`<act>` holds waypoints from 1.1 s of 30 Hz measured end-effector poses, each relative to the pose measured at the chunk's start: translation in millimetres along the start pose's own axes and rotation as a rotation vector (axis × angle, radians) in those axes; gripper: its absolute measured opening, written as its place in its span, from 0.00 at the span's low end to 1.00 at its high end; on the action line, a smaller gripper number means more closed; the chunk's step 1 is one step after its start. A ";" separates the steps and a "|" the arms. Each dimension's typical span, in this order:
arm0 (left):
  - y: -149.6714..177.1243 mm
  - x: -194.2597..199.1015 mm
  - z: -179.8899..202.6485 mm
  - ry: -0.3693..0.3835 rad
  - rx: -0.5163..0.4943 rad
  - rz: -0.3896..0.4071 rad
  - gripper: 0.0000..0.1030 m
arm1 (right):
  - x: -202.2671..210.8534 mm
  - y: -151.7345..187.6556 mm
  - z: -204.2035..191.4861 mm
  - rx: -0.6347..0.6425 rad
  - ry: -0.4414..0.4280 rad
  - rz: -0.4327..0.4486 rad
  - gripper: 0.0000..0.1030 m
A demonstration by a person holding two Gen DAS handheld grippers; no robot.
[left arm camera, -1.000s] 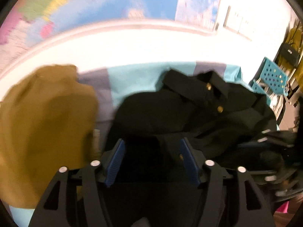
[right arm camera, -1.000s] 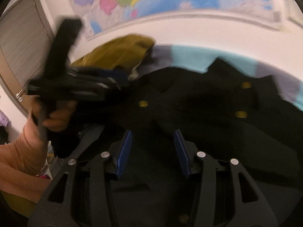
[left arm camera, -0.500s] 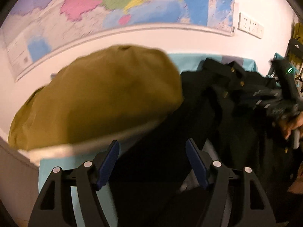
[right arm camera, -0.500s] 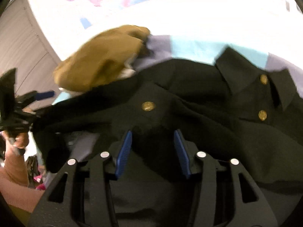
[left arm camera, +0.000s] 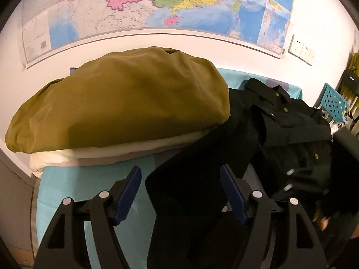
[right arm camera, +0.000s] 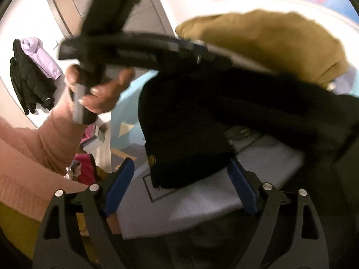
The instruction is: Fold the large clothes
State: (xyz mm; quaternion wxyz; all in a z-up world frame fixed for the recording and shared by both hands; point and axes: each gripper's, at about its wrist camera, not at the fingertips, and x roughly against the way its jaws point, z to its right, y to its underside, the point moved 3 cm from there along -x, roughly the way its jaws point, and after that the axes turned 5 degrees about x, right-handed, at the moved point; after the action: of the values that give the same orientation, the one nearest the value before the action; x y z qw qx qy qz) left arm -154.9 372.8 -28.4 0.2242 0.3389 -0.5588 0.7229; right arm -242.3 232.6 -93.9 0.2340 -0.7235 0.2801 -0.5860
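Note:
A black coat (left arm camera: pixel 291 121) with gold buttons lies crumpled on the blue-and-grey covered table (left arm camera: pixel 89 179). One sleeve (left arm camera: pixel 197 179) runs from it down between the jaws of my left gripper (left arm camera: pixel 181 189), which stands open; the left pad is clear of the cloth. In the right wrist view the sleeve's cuff (right arm camera: pixel 184 152) with a gold button lies between the fingers of my right gripper (right arm camera: pixel 181 187). Its jaws are opening and the pads do not press on the cloth. A hand (right arm camera: pixel 101 94) in a pink sleeve holds the other gripper, blurred, above the sleeve.
A folded olive garment (left arm camera: pixel 125 103) sits on a white one (left arm camera: pixel 112 152) at the table's back left. A map covers the wall behind. A blue perforated basket (left arm camera: pixel 334 103) stands at the right. Dark and lilac clothes (right arm camera: pixel 29 71) hang beside a door.
The left gripper swung left from the coat's body to the sleeve beside the olive garment. The right gripper swung left to the cuff and its jaws spread wider.

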 end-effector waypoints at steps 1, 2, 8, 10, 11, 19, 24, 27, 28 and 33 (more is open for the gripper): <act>0.6 1.5 0.0 -0.001 0.002 0.002 0.68 | -3.1 0.3 -0.6 0.001 -0.016 0.008 0.50; 1.0 3.0 -0.9 0.001 0.008 0.001 0.68 | -6.6 -0.3 -0.1 -0.019 -0.051 0.014 0.15; -4.4 32.1 -3.8 0.016 -0.002 0.065 0.68 | 62.1 -14.9 -7.1 -0.067 -0.131 0.197 0.09; -11.7 46.5 -3.1 0.029 -0.011 0.116 0.76 | 119.0 -21.5 1.0 -0.116 -0.112 0.311 0.09; -14.4 51.2 -1.8 0.035 -0.017 0.135 0.77 | 148.6 -21.6 7.5 -0.143 -0.096 0.365 0.09; -31.8 29.5 51.4 0.130 -0.120 0.132 0.77 | 351.4 51.6 73.0 -0.438 0.245 0.682 0.09; -30.7 -16.1 95.2 0.195 -0.188 0.048 0.77 | 392.5 140.3 128.4 -0.698 0.380 0.717 0.10; -28.6 -43.0 121.7 0.193 -0.241 0.003 0.77 | 373.7 203.8 176.3 -0.910 0.395 0.685 0.12; -28.6 -50.0 128.5 0.200 -0.249 -0.011 0.77 | 369.4 214.9 183.7 -0.937 0.409 0.656 0.12; -30.8 -83.8 154.8 0.213 -0.260 -0.079 0.77 | 334.9 257.3 205.3 -1.026 0.448 0.569 0.27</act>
State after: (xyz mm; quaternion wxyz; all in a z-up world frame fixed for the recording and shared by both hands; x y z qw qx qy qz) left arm -40.1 237.3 -47.7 0.3523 0.2503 -0.6069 0.6670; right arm -22.7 -181.6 -67.3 -0.0606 -0.5002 0.7496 -0.4292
